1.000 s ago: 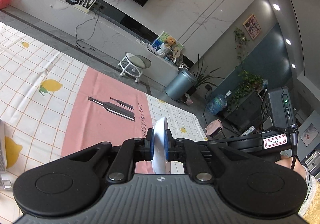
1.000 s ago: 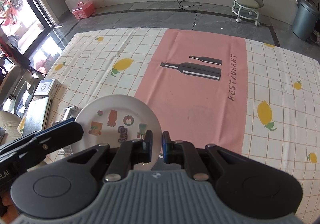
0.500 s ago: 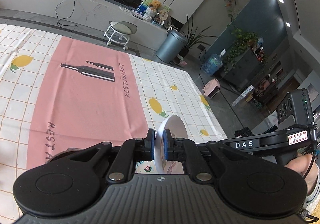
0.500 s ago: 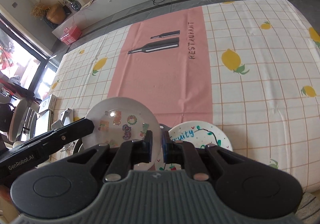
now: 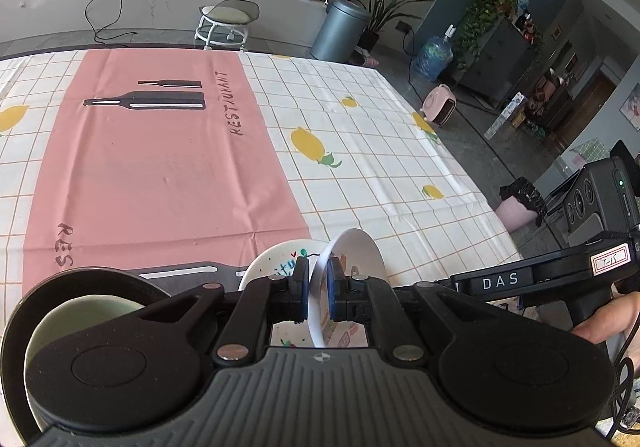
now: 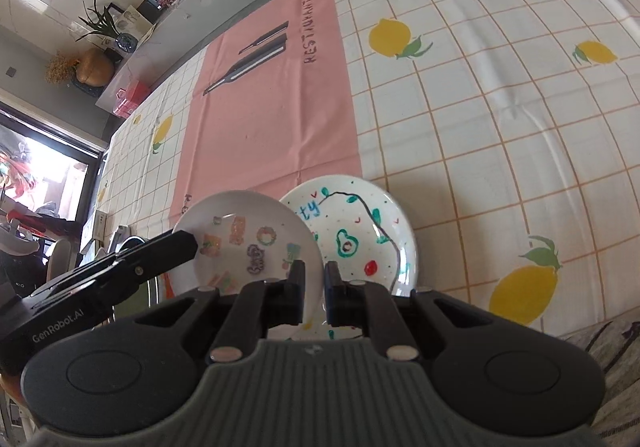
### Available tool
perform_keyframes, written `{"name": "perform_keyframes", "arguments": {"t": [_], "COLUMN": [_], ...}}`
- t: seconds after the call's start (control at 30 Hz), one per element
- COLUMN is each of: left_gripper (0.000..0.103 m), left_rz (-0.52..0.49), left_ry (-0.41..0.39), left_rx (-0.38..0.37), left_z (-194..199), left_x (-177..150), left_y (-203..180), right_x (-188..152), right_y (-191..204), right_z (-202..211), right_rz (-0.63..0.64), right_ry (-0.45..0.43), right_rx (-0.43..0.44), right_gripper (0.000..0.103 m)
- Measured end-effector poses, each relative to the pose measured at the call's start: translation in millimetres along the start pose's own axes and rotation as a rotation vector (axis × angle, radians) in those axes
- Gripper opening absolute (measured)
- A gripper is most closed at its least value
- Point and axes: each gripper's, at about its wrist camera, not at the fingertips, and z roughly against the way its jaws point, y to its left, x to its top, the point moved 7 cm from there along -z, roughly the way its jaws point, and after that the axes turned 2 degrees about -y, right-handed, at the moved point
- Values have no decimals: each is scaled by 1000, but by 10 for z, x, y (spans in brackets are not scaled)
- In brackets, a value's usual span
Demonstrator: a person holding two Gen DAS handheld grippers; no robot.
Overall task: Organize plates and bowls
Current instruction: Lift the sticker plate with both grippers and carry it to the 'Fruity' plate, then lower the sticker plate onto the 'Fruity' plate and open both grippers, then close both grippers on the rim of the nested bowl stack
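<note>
A white plate with stickers [image 6: 248,243] hangs tilted just above the table's near edge, held by both tools. My right gripper [image 6: 313,279] is shut on its near rim. My left gripper [image 5: 318,281] is shut on the same plate [image 5: 356,251], seen edge-on in the left wrist view. One of the left gripper's fingers [image 6: 172,251] shows on the plate's left rim. A painted plate with an avocado and blue lettering [image 6: 360,235] lies flat on the tablecloth beneath and to the right, and its rim [image 5: 276,259] peeks out behind the left jaws.
A dark bowl with a pale green inside [image 5: 80,315] sits at the lower left of the left wrist view. The lemon-print tablecloth with a pink strip [image 5: 160,167] stretches away. The table's right edge [image 5: 472,183] drops to the floor. A hand [image 5: 608,323] grips the right tool.
Both grippers came down and across the table with the sticker plate held between them. The painted plate and the dark bowl have come into view beneath.
</note>
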Motion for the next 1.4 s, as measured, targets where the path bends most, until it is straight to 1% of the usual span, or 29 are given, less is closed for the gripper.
{"name": "perform_keyframes", "arguments": {"t": [0.17,0.27,0.43,0.53,0.63,0.77,0.83,0.87,0.9,0.93,0.97,1.0,1.07,1.1,1.17,1.2,1.23,1.27,1.3,1.33,1.37,1.4], "left_gripper": [9,9,9,9,10,10,14,21,30,35,45,51,53,53,56,60,62,65,66,67,67,68], "left_rz": [-52,-58,-113,-159,-178,-193,-217,-224,-228,-224,-217,-208,-182,-158,-107,-86,-72,-61,-64,-72,-71,-51], "left_ry": [55,85,90,81,71,63,52,44,29,10,-11,-36,-68,-80,-98,-104,-103,-100,-89,-81,-75,-65], "left_rx": [66,87,127,175,193,217,241,244,244,243,240,235,227,222,214,214,230,255,287,308,327,346], "left_z": [-171,-282,-398,-459,-484,-488,-498,-491,-481,-454,-420,-379,-267,-187,36,206,365,513,672,796,904,995], "left_x": [-103,-162,-205,-229,-243,-245,-248,-250,-239,-226,-206,-167,-93,-52,30,74,99,107,108,96,78,54], "left_y": [-28,-32,-89,-121,-108,-97,-108,-115,-127,-130,-128,-126,-95,-73,-19,18,63,116,180,238,307,403], "right_x": [-66,-98,-119,-107,-81,-61,-61,-59,-56,-54,-51,-50,-49,-46,-39,-35,-17,4,36,69,100,119], "right_y": [-148,-218,-353,-401,-417,-397,-384,-382,-381,-378,-372,-368,-346,-322,-240,-198,-140,-90,-26,44,133,235], "right_z": [-56,-105,-201,-242,-252,-261,-262,-263,-265,-266,-273,-280,-280,-277,-259,-237,-181,-122,-45,23,87,133], "right_rz": [-12,-16,-50,-71,-90,-86,-81,-83,-84,-86,-88,-90,-89,-72,-8,21,56,79,103,122,132,138], "right_ry": [15,24,40,36,29,22,16,11,7,1,-5,-10,-28,-38,-54,-62,-92,-127,-169,-200,-227,-244], "right_rx": [6,1,4,0,3,-10,-18,-22,-25,-29,-33,-37,-52,-63,-95,-112,-127,-141,-159,-169,-166,-145], "right_gripper": [8,8,8,8,8,8,8,8,8,8,8,8,8,10,17,36,53,56,56,58,61,67]}}
